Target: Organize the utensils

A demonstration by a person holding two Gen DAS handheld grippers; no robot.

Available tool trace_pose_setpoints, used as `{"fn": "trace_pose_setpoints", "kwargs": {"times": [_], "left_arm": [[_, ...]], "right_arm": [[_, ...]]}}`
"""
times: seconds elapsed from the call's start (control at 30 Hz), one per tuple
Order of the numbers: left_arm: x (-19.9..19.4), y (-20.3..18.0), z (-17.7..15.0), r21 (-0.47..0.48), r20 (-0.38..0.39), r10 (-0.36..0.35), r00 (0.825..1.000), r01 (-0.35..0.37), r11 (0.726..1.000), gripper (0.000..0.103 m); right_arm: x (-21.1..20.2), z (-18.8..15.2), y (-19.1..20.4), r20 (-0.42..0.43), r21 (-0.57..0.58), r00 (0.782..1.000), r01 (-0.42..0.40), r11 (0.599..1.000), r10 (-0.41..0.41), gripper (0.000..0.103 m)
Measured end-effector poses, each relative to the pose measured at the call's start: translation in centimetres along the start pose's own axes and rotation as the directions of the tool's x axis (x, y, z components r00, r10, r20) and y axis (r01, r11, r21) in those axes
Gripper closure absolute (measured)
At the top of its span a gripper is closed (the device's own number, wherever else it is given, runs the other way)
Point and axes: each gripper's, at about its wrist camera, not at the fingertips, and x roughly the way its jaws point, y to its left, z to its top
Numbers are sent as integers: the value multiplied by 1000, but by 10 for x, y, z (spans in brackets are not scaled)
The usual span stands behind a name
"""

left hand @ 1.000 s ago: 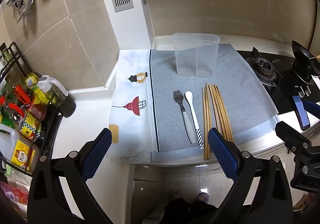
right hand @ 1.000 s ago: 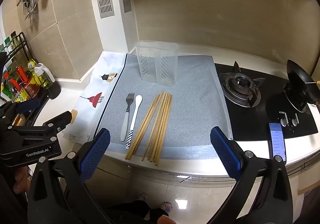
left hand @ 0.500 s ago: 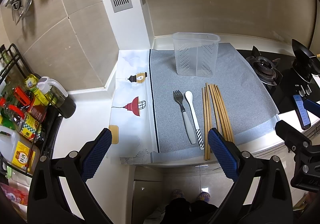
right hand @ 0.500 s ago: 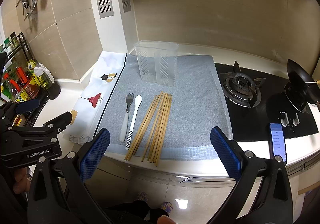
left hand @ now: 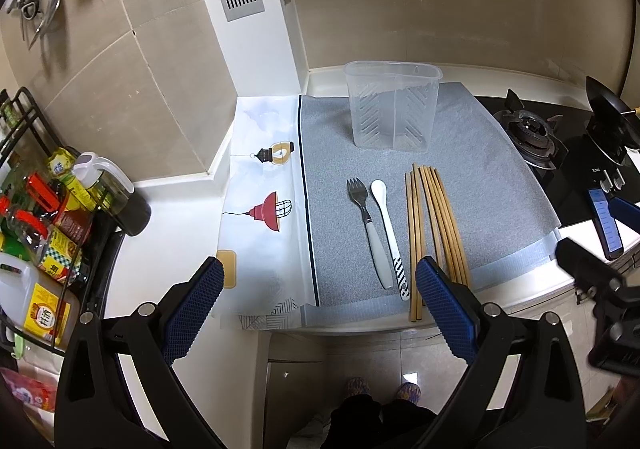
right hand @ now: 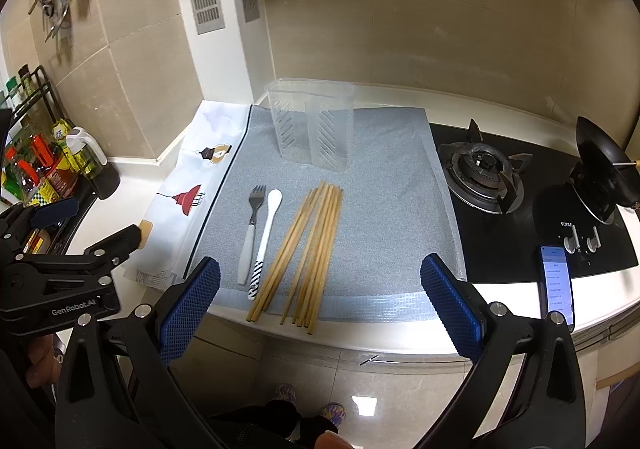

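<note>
Your left tongs [left hand: 318,307] and right tongs [right hand: 320,303] both hang spread wide and empty, off the front edge of the white tabletop [right hand: 400,337], above a pale tiled floor.

Take the grey mat [left hand: 480,177] as your landmark. It covers the middle of the tabletop, reaching back nearly to the beige wall. At its rear stands the clear plastic utensil holder [left hand: 392,109], upright and empty, split into two compartments. In front of the holder, on the mat, lie a fork [left hand: 368,229] and a white spoon [left hand: 390,233] with a striped handle, side by side. Just right of them lies a bundle of wooden chopsticks [left hand: 434,229], ends reaching past the mat's front edge.

Left of the mat lies a white cloth with lantern prints [left hand: 264,209]. Further left, a black rack [left hand: 24,137] holds what look like sauce bottles. Right of the mat sits a black gas hob [right hand: 484,169] with a dark pan [right hand: 600,165], and a lit phone [right hand: 556,285] near the tabletop's front edge.
</note>
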Motion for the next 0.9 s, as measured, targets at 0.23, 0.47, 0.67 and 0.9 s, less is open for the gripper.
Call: {"fn": "trace_pose_setpoints", "kwargs": {"times": [0.23, 0.47, 0.67, 0.9], "left_arm": [[23, 10, 9, -45, -60, -12, 998, 9, 999, 9], [54, 6, 19, -44, -126, -17, 992, 12, 999, 9], [94, 6, 33, -41, -186, -106, 977, 100, 994, 9], [151, 16, 59, -46, -196, -207, 959, 202, 978, 24]], "right_arm": [[15, 1, -38, -32, 54, 998, 60, 997, -58, 5], [43, 1, -62, -95, 89, 995, 47, 995, -39, 5], [80, 20, -58, -141, 102, 990, 12, 995, 2, 5], [154, 50, -49, -241, 147, 970, 13, 989, 23, 20]]}}
